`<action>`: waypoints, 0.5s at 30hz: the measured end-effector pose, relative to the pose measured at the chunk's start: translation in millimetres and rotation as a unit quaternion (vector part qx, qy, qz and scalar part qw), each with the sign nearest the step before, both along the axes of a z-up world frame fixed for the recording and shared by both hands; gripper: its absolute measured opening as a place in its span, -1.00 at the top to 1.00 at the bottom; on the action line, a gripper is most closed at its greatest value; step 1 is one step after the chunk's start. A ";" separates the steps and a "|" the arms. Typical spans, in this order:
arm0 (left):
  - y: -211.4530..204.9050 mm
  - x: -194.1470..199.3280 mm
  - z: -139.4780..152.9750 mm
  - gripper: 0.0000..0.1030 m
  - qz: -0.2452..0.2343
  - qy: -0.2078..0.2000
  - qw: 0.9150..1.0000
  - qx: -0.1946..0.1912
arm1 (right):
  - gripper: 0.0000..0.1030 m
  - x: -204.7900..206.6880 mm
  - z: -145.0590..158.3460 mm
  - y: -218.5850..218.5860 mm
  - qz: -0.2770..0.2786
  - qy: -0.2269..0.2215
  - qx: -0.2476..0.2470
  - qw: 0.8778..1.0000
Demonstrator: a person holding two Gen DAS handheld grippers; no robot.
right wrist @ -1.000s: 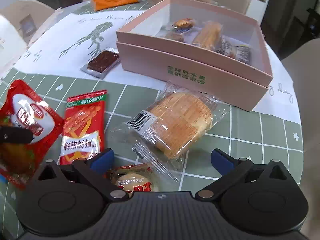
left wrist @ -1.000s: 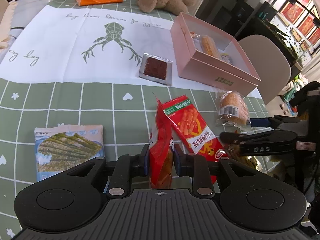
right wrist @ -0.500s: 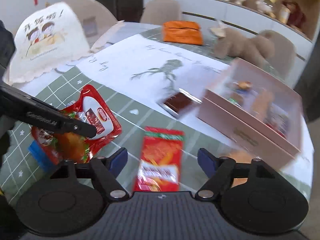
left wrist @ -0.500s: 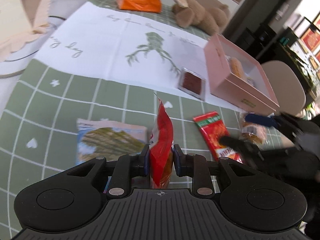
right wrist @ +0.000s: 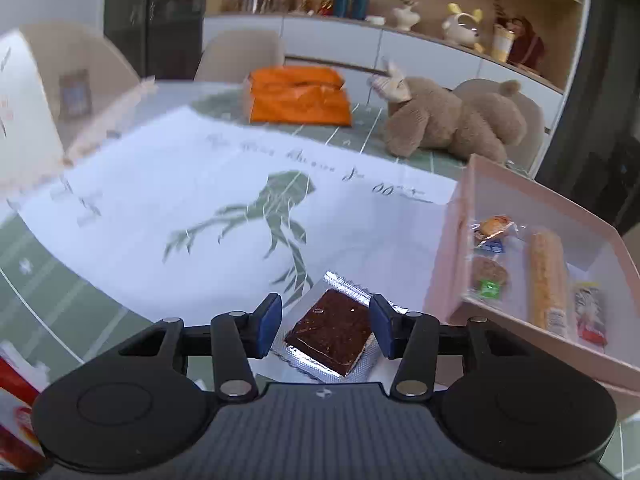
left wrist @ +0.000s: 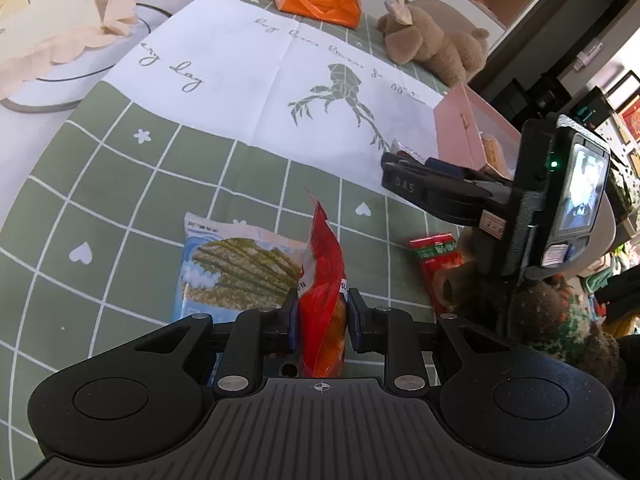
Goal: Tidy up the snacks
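Left hand-held gripper (left wrist: 319, 316) pinches red snack bag (left wrist: 324, 280) upright, prob. for boxing. Right hand-held gripper (right wrist: 326, 326) open astride foil-wrapped brownie (right wrist: 332, 330), beside pink box (right wrist: 452, 248).

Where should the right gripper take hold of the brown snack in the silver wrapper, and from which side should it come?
Probably across the thick brown block, not the thin foil rim. The silver-wrapped snack lies flat on the white paper, close to the pink box on its right. So the right gripper, open with a finger on each side, should come down from above and close on the block's two opposite edges.
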State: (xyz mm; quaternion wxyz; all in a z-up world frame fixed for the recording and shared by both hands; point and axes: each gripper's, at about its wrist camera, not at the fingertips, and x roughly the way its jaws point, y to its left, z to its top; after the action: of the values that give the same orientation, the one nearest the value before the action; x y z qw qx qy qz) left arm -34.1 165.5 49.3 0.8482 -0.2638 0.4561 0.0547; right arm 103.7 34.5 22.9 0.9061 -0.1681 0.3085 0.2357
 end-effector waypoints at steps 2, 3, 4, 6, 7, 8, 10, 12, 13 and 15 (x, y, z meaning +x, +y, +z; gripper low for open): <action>-0.3 3.4 -0.2 0.47 -0.003 0.001 1.000 -0.001 | 0.17 3.1 3.0 -2.7 0.012 0.018 0.001 1.000; -0.9 4.9 -0.2 0.47 -0.005 0.000 1.000 -0.001 | 0.40 3.2 5.9 -4.7 0.022 0.028 -0.004 0.999; -1.9 5.9 -0.2 0.47 -0.007 0.000 1.000 -0.001 | 0.48 1.9 7.7 -6.7 0.030 0.038 -0.005 0.999; -3.5 7.0 -0.8 0.47 -0.011 -0.002 1.000 -0.002 | 0.49 -2.3 10.8 -20.1 0.044 0.061 0.000 0.997; -4.2 6.9 -1.2 0.47 -0.012 -0.002 1.000 -0.003 | 0.50 -6.0 12.5 -27.1 0.049 0.068 -0.001 0.997; -4.7 6.5 -1.7 0.47 -0.014 -0.002 1.000 -0.004 | 0.50 -11.1 13.7 -36.5 0.055 0.074 -0.002 0.996; -5.9 6.2 -2.6 0.47 -0.017 -0.001 1.000 -0.007 | 0.50 -21.4 16.5 -54.3 0.067 0.084 -0.002 0.994; -8.1 5.1 -2.7 0.47 -0.020 0.000 1.000 -0.006 | 0.51 -30.1 20.5 -71.6 0.089 0.103 0.003 0.991; -9.4 4.7 -2.6 0.47 -0.023 0.000 1.000 -0.006 | 0.51 -34.0 23.4 -80.2 0.093 0.109 0.008 0.990; -12.5 4.2 -2.8 0.47 -0.028 0.000 1.000 -0.007 | 0.50 -40.5 31.1 -96.5 0.089 0.106 0.026 0.990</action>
State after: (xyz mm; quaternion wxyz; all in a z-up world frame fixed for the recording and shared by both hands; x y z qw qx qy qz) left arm -29.9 152.9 46.5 0.8474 -0.2565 0.4641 0.0275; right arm 63.2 -62.0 54.0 0.8480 -0.1450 0.3800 0.3398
